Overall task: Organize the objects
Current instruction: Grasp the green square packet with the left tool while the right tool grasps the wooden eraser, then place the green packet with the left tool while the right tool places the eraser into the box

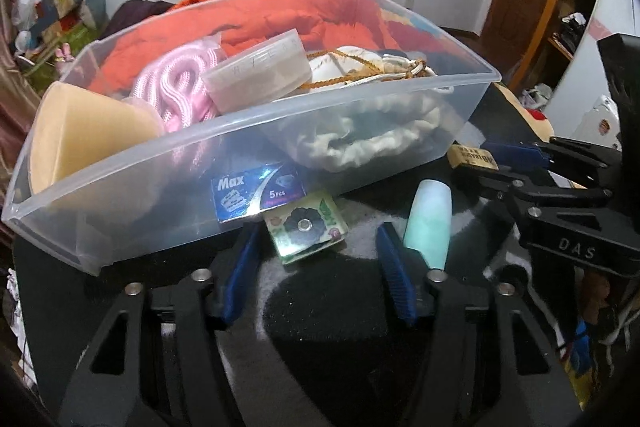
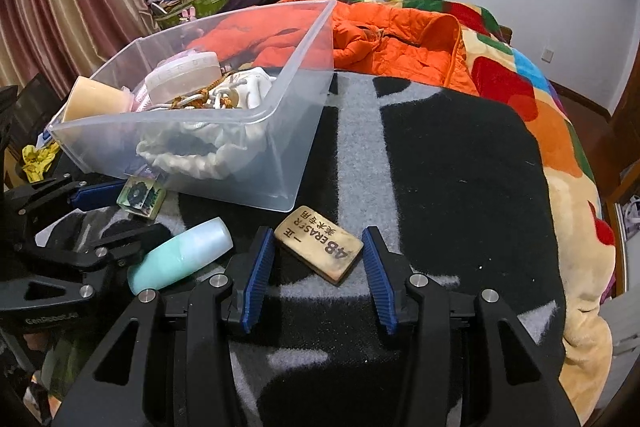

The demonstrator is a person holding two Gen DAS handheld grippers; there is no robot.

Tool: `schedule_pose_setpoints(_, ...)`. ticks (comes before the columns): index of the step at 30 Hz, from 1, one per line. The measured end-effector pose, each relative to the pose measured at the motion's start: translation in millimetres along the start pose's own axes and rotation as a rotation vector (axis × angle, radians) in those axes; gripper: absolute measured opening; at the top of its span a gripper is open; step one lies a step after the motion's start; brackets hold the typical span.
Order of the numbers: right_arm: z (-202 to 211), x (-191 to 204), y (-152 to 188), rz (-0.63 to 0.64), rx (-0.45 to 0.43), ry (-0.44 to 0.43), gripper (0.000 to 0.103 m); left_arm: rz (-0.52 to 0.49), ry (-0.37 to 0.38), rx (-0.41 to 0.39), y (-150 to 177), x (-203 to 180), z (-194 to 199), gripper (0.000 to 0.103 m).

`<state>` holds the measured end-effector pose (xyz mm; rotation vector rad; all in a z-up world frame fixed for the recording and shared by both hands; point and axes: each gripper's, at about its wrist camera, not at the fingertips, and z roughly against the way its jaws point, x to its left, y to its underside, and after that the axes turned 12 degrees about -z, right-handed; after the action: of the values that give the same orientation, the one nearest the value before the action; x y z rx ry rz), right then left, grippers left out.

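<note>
A clear plastic bin point(image 1: 132, 183) point(image 2: 280, 131) sits on a black and grey blanket, holding pink rope, white cord, a tan cup and a translucent tub. A small flower-patterned block point(image 1: 306, 227) point(image 2: 141, 197) lies at the bin's near wall, between the tips of my open left gripper point(image 1: 318, 247). A mint-green bottle point(image 1: 428, 221) point(image 2: 180, 255) lies on its side just right of the left gripper. A tan "4B ERASER" block point(image 2: 320, 249) point(image 1: 472, 157) lies flat between the tips of my open right gripper point(image 2: 318, 247).
An orange jacket point(image 2: 400, 43) and a colourful quilt point(image 2: 560, 131) lie behind and right of the blanket. A blue "Max" packet point(image 1: 256, 193) shows through the bin wall. Clutter and curtains are at the left.
</note>
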<state>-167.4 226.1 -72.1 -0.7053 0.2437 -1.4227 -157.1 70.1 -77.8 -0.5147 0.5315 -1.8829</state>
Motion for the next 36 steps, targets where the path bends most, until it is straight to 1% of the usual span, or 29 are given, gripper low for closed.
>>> schedule_pose_setpoints(1, 1.0, 0.1, 1.0, 0.0, -0.002, -0.003, 0.041, 0.001, -0.01, -0.005, 0.1, -1.2, 1.1, 0.045)
schedule_pose_setpoints(2, 2.4, 0.2, 1.9, -0.001, -0.003, -0.009, 0.041, 0.005, -0.012, -0.007, 0.0, -1.0, 1.4, 0.038)
schedule_pose_setpoints(4, 5.9, 0.6, 3.5, -0.002, -0.008, -0.02, 0.041, -0.006, -0.003, -0.012, 0.4, -0.9, 2.3, 0.037)
schedule_pose_setpoints(8, 14.3, 1.6, 5.0, 0.003, -0.025, -0.02, 0.041, -0.031, -0.011, -0.019, 3.3, 3.1, 7.0, 0.037)
schedule_pose_setpoints(12, 26.2, 2.6, 2.3, 0.006, -0.053, -0.023, 0.041, -0.024, -0.013, -0.034, 4.8, 10.3, 18.8, 0.037)
schedule_pose_setpoints(18, 52.1, 15.2, -13.3, 0.015, -0.129, -0.065, 0.041, -0.023, -0.015, -0.109, 0.7, 14.1, 50.6, 0.037)
schedule_pose_setpoints(20, 61.7, 22.2, -21.4, 0.019, -0.169, -0.066, 0.041, -0.024, -0.02, -0.135, -2.2, 16.5, 59.5, 0.037)
schedule_pose_setpoints(23, 70.4, 29.6, -31.7, 0.019, -0.202, -0.102, 0.041, -0.03, -0.035, -0.177, -7.6, 20.9, 72.7, 0.037)
schedule_pose_setpoints(29, 75.2, 47.8, -43.3, 0.032, -0.242, -0.137, 0.041, -0.001, -0.049, -0.214, -17.8, 33.2, 82.8, 0.037)
schedule_pose_setpoints(36, 61.0, 66.4, -52.9, 0.057, -0.228, -0.147, 0.041, 0.026, -0.055, -0.216, -27.2, 48.3, 78.5, 0.037)
